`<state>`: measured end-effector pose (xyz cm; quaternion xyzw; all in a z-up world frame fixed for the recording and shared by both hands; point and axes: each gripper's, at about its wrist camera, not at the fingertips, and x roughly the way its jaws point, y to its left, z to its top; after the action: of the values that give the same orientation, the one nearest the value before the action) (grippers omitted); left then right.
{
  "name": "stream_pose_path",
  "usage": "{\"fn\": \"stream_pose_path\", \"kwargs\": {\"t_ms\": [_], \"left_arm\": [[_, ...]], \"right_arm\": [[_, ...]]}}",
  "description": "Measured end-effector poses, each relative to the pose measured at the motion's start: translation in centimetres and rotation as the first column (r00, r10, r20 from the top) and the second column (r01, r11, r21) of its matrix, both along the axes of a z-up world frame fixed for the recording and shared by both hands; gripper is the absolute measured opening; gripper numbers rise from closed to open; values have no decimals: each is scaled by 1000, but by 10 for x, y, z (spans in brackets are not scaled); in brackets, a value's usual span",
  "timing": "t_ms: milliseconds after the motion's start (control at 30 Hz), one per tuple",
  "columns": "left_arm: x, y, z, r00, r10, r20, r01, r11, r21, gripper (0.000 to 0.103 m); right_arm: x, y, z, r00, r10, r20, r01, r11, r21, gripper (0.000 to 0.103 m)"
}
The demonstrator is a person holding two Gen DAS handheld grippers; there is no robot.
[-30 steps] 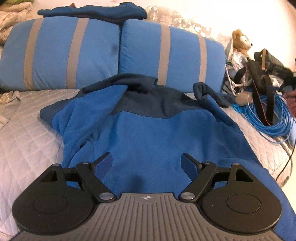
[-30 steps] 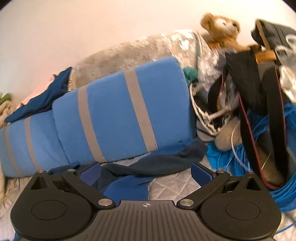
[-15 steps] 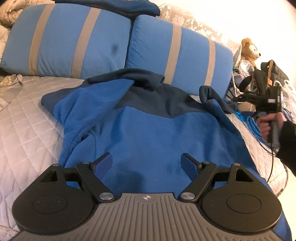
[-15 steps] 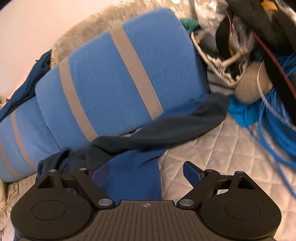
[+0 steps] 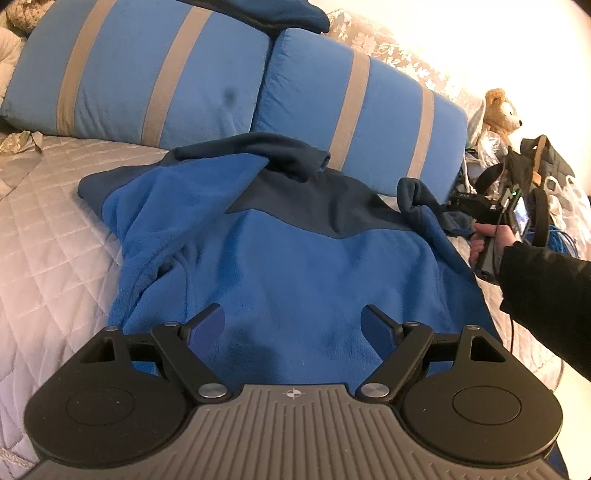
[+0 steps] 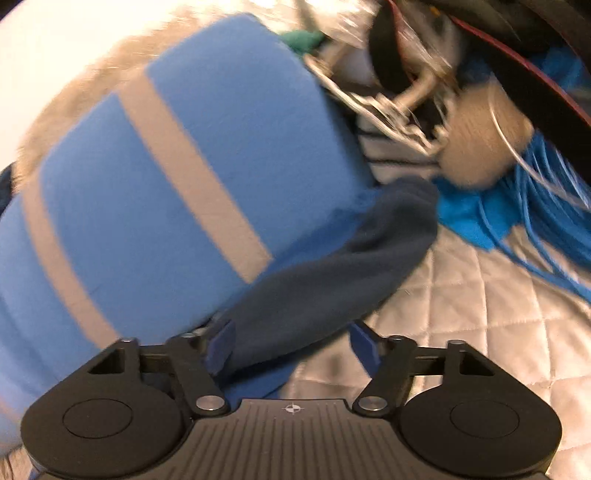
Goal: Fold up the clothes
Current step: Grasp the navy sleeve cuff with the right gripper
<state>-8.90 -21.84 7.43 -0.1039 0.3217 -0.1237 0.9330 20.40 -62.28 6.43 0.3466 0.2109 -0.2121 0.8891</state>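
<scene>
Quilted bed [image 5: 55, 229], striped blue pillows [image 5: 147, 70]

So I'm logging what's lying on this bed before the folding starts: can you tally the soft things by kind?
Blue striped pillows: 2
Blue fleece tops spread on the quilt: 1
Dark blue garments on top of the pillows: 1
Teddy bears: 1
Total: 5

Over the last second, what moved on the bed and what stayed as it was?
The right gripper came down onto the fleece's dark sleeve, its jaws closing around it, though no grip shows yet. The left gripper stayed open over the blue fleece, which lies unmoved by the striped pillows.
</scene>
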Motion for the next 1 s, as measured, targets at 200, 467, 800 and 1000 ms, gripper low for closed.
{"fn": "stream_pose_path", "kwargs": {"t_ms": [200, 467, 800, 1000], "left_arm": [[1, 2, -1, 1000, 3, -1, -3, 1000, -13, 81], [1, 1, 0, 1000, 9, 2, -9, 1000, -6, 81], [-1, 1, 0, 1000, 11, 9, -11, 1000, -2, 81], [-2, -1, 1, 1000, 14, 10, -14, 1000, 12, 81]], "right_arm": [[4, -31, -20, 992, -108, 65, 91, 972, 216, 8], [-37, -20, 36, 992, -4, 125, -13, 991, 135, 7], [-179, 15, 59, 978, 135, 161, -155, 980, 121, 7], [-230, 40, 56, 960, 242, 142, -257, 961, 101, 11]]}}
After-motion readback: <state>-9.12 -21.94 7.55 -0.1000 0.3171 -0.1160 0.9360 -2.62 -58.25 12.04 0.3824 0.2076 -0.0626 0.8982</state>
